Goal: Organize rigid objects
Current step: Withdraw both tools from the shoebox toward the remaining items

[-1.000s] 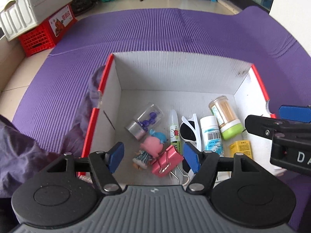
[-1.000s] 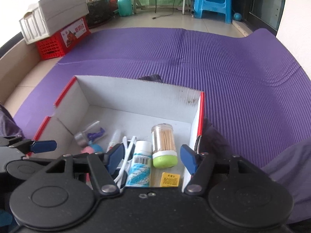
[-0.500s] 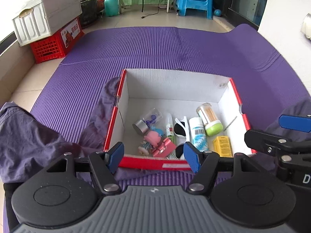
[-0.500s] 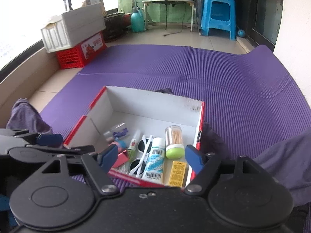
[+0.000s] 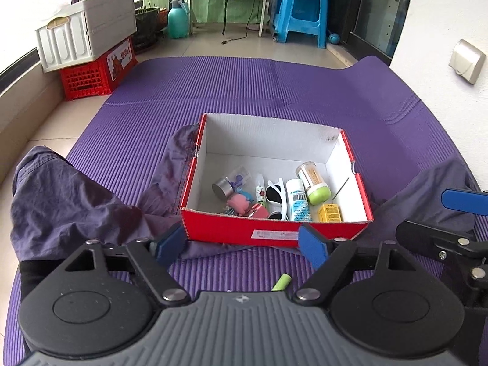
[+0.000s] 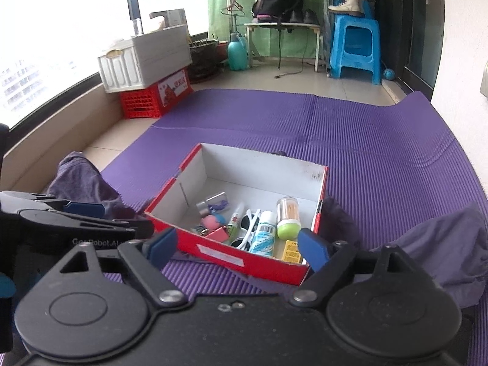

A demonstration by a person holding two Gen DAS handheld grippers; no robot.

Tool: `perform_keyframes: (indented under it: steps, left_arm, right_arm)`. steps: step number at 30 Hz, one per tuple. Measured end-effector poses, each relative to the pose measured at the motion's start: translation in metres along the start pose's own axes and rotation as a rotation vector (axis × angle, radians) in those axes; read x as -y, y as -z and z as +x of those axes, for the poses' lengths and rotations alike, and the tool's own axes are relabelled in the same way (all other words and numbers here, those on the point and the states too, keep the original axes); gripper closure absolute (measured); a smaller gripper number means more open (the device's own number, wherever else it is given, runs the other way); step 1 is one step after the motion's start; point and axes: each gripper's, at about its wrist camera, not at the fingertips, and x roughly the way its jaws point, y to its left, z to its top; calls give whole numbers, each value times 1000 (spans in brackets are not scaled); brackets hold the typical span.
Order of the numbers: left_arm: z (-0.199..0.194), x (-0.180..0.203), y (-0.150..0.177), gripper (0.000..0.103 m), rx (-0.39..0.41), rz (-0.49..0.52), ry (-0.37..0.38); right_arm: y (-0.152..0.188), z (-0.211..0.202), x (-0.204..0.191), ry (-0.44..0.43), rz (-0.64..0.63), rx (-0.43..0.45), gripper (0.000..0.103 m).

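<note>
A red cardboard box [image 5: 274,233] [image 6: 244,260] with a white inside stands on the purple mat. In it lie a toothpick jar [image 5: 314,181] [image 6: 287,215] with a green lid, a white bottle [image 5: 299,199], white sunglasses [image 5: 276,195], a pink pig toy [image 5: 239,202], a pin jar [image 5: 230,181] and a small yellow box [image 5: 329,212]. A small green object [image 5: 281,282] lies on the mat near me. My left gripper [image 5: 242,244] and right gripper [image 6: 236,247] hover in front of the box. The jaws of both are opening, with nothing between them.
Dark purple cloth [image 5: 70,204] [image 6: 427,244] lies bunched on both sides of the box. A white crate [image 5: 88,27] sits on a red crate [image 5: 94,68] at the far left. A blue stool [image 5: 300,15] and a teal spray bottle [image 5: 178,19] stand beyond the mat [image 5: 274,85].
Both grippers have drawn back and risen from over the box, so the whole box now shows. Their jaws stand wider than before.
</note>
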Motion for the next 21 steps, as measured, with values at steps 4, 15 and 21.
perform_keyframes:
  steps: [4,15,21]
  left_arm:
    - [-12,-3,13,18,10,3,17]
    - [-19,-22,53,0,-1,-73,56]
    - [0,-36,81,0,-59,-158,34]
  right_arm:
    - [8,-15,-3,-36,1,9,12]
    - [49,-39,-13,-100,-1,39,0]
    - [78,-30,-15,-107,12,2,0]
